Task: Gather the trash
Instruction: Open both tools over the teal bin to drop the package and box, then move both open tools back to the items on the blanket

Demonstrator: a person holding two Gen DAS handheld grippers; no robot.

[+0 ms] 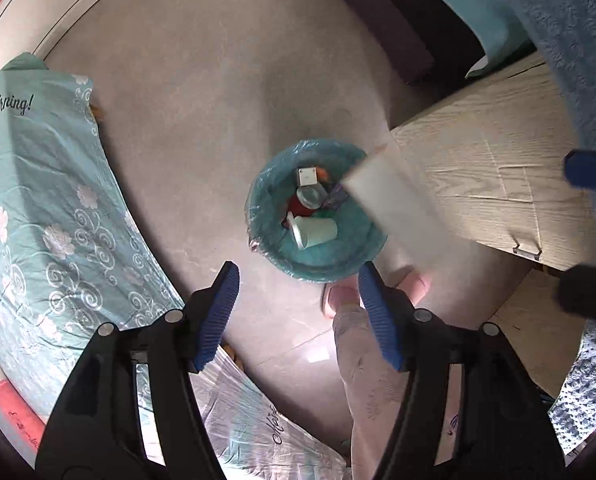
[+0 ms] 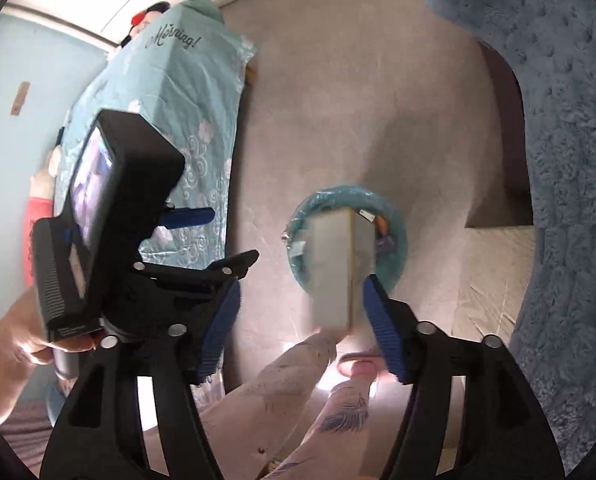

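Grey floor | white box (image 2: 339,268) falling over bin (image 1: 317,212) | both grippers (image 1: 298,316) (image 2: 301,328) spread, empty

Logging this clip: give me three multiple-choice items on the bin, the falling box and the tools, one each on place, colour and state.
1. Where is the white box?
A. in mid-air above the bin
B. on the bed
C. on the wooden cabinet

2. What colour is the bin liner?
A. black
B. teal
C. yellow

3. What is the right tool doing?
A. clamping the box
C. gripping a cup
B. open, gripping nothing

Answers: 1 A, the blurred box hangs over the bin; 2 B, teal plastic folds over the rim; 3 B, its pads stand apart, not pressing the box.
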